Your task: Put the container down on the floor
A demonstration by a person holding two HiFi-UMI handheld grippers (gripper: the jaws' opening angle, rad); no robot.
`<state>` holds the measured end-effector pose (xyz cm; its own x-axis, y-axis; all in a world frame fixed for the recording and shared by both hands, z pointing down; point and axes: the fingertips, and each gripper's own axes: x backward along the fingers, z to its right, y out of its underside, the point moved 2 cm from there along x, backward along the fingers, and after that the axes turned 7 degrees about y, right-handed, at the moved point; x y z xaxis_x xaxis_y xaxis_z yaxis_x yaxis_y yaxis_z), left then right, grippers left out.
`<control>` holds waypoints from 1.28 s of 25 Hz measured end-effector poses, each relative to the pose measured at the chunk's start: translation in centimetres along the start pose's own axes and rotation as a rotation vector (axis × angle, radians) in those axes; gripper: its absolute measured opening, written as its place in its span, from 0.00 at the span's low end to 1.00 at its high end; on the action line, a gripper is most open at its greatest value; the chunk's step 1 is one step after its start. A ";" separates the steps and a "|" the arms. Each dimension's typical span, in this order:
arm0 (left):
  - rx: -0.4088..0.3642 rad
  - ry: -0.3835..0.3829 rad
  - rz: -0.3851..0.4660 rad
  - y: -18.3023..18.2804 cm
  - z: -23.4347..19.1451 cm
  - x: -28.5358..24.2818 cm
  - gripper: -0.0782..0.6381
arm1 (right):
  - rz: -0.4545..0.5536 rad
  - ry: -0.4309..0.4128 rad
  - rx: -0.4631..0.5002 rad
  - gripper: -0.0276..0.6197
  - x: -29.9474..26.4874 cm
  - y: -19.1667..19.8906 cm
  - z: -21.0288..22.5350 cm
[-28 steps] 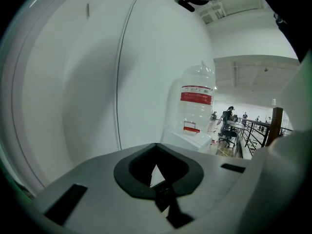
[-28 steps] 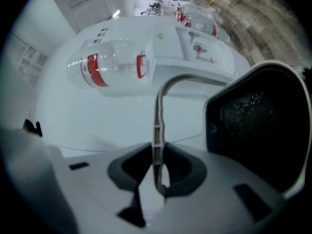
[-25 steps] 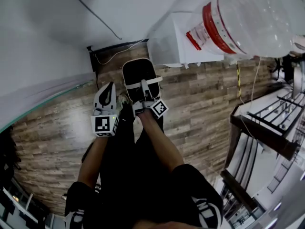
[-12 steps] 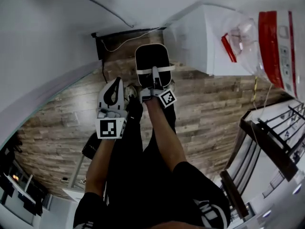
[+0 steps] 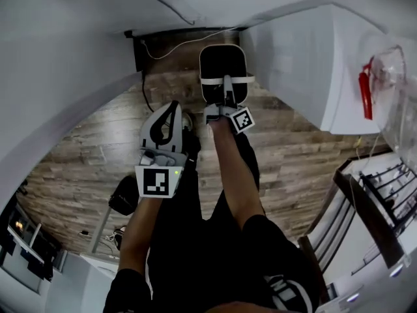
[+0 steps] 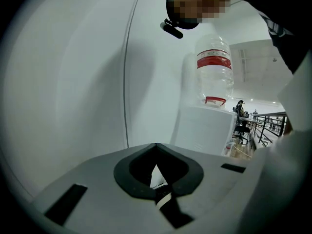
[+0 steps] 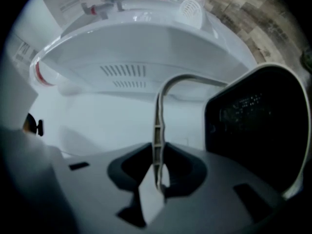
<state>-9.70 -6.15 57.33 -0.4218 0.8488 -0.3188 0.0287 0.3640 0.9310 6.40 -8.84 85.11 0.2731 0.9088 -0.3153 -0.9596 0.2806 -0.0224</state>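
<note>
The container is a black bin with a white handle. It hangs over the wooden floor, in front of the person's legs. My right gripper is shut on that handle. In the right gripper view the thin handle stands between the jaws of the right gripper, with the black container to its right. My left gripper hangs lower left of the container, apart from it, shut on nothing. In its own view the left gripper points at a white wall.
A white water dispenser stands to the right of the container, with a clear bottle on top. A white wall runs along the left. A black cable lies by the skirting. Black railings are at the right. A dark object lies on the floor.
The view has swung, so the dispenser's bottle slid off to the right edge. Both grippers and the container now sit further right in the picture; the right gripper's hold on the handle is unchanged.
</note>
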 end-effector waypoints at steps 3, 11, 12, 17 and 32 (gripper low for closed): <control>0.008 0.003 -0.004 1.9 -0.2 -1.0 0.15 | 0.007 -0.006 -0.004 0.19 -1.5 -0.3 2.1; -0.017 0.023 -0.016 4.8 -1.6 -3.6 0.15 | 0.047 -0.003 -0.017 0.19 -4.5 -1.5 6.8; -0.025 0.025 -0.024 5.1 -1.7 -3.7 0.15 | 0.048 -0.004 -0.014 0.19 -4.8 -1.5 7.1; -0.030 0.027 -0.014 5.5 -2.1 -4.8 0.15 | 0.035 -0.018 -0.002 0.19 -5.9 -1.7 7.7; -0.028 0.051 -0.005 6.4 -3.1 -8.3 0.15 | 0.018 -0.054 0.077 0.19 -9.6 -3.4 8.8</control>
<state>-8.78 -12.06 66.51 -0.4672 0.8262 -0.3149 0.0016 0.3569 0.9341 7.65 -15.82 96.54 0.2608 0.9289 -0.2628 -0.9570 0.2846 0.0563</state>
